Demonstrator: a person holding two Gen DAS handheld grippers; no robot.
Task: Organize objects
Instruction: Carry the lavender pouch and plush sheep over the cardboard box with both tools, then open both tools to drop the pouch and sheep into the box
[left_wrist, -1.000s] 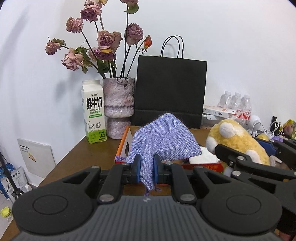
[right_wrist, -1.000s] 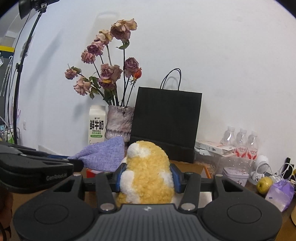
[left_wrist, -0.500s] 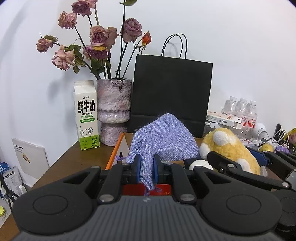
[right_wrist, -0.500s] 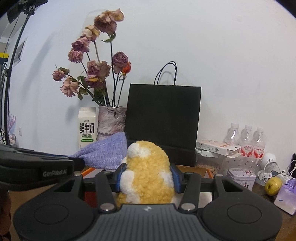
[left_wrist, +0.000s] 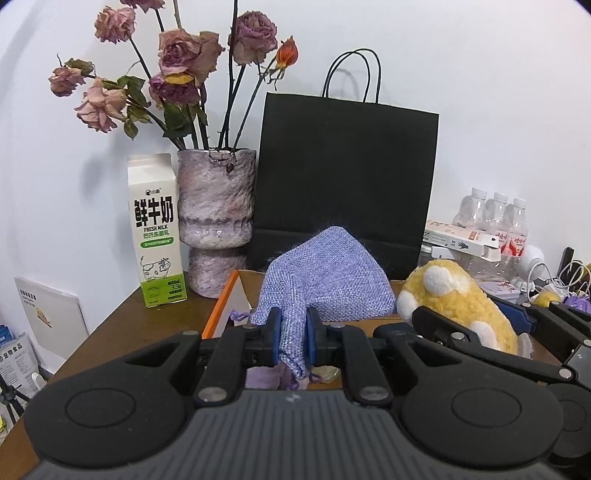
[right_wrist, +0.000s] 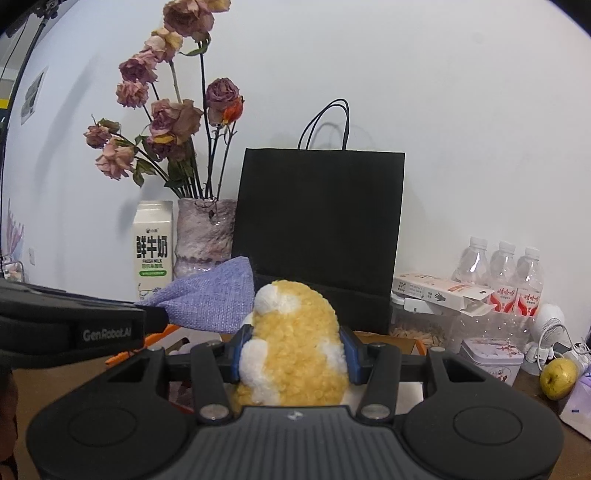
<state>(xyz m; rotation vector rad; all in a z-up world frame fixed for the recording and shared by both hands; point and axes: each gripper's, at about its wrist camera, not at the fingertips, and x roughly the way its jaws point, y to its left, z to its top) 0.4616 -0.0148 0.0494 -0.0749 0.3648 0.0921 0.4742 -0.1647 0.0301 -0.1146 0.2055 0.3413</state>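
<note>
My left gripper (left_wrist: 293, 332) is shut on the neck of a purple woven pouch (left_wrist: 328, 280) and holds it over an orange-rimmed cardboard box (left_wrist: 223, 299). My right gripper (right_wrist: 293, 350) is shut on a yellow and white plush toy (right_wrist: 295, 347) and holds it just right of the pouch, over the same box (right_wrist: 415, 341). The plush toy (left_wrist: 458, 299) and the right gripper's fingers (left_wrist: 436, 325) show at the right of the left wrist view. The pouch (right_wrist: 214, 299) and the left gripper's body show at the left of the right wrist view.
Behind the box stand a black paper bag (left_wrist: 347, 184), a vase of dried roses (left_wrist: 216, 206) and a milk carton (left_wrist: 157, 236). To the right are water bottles (right_wrist: 502, 273), a flat carton (right_wrist: 439, 291), a small tin (right_wrist: 491, 354) and a yellow-green apple (right_wrist: 557, 373).
Both grippers have come down and forward toward the box with their loads. The bag, vase and carton look larger and closer now.
</note>
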